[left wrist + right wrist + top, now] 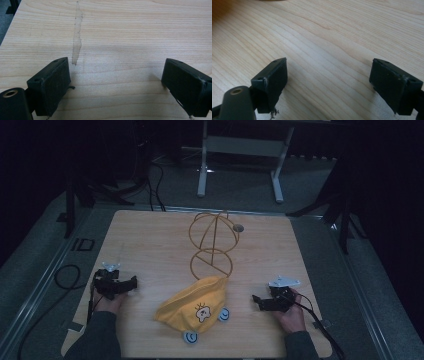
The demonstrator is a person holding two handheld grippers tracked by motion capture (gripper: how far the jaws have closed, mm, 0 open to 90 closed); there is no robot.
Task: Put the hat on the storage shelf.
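A yellow cap [194,302] with a small white cartoon patch lies near the front middle of the wooden table [150,245]. Behind it stands a gold wire stand [212,245] made of rings. My left gripper [131,284] rests low at the left of the table, open, with bare wood between its jaws [116,82]. At the right, my right gripper [258,301] is also open over bare wood [328,80]. Both are apart from the cap, one on each side.
Two small round blue-and-white badges [190,337] [224,314] lie beside the cap's front edge. A small grey disc [238,227] sits by the stand's top ring. A pale tape mark [77,42] runs along the wood. A metal frame [240,155] stands beyond the table.
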